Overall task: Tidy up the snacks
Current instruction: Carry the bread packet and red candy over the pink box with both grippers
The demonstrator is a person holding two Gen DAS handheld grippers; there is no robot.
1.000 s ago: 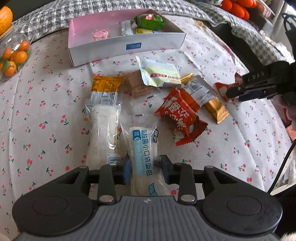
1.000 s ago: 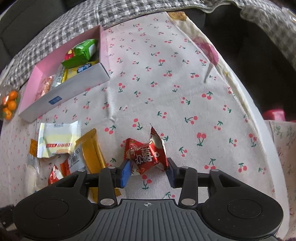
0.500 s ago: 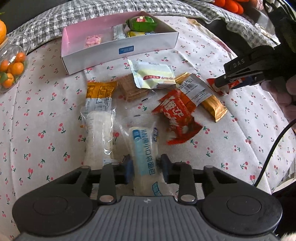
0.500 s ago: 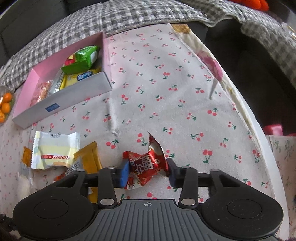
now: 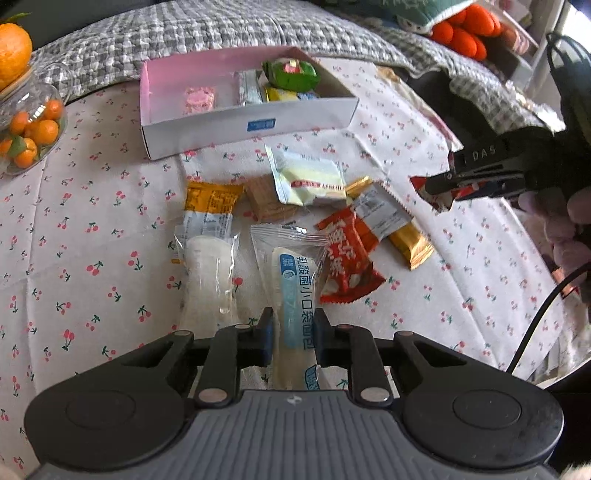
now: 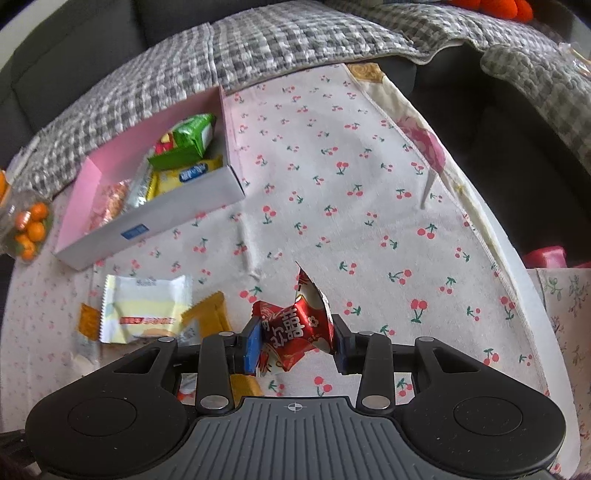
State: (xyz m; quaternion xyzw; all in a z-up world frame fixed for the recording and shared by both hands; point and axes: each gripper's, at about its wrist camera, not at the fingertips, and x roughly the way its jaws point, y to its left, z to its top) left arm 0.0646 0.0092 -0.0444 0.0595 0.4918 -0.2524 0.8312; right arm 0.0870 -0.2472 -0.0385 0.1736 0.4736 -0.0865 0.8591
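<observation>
My left gripper (image 5: 293, 338) is shut on a clear bread packet with a blue label (image 5: 293, 291), lifted off the cherry-print cloth. My right gripper (image 6: 295, 341) is shut on a red candy packet (image 6: 295, 325) held above the cloth; it also shows in the left wrist view (image 5: 439, 194) at the right. The pink-lined white box (image 5: 251, 125) (image 6: 155, 221) stands at the back and holds a green packet (image 5: 291, 74), a yellow packet and a pink sweet. Loose snacks lie in between: a second bread packet (image 5: 208, 273), a red packet (image 5: 347, 258), a pale yellow packet (image 5: 310, 181) and a gold bar (image 5: 406, 240).
A glass bowl of small oranges (image 5: 29, 129) stands at the far left. A grey checked blanket (image 5: 221, 33) lies behind the box. The table's edge (image 6: 517, 258) runs down the right side. A cable (image 5: 535, 325) hangs at the right.
Both grippers have risen with their packets. The bread packet has come off the cloth. The right gripper has moved toward the box with the red candy packet.
</observation>
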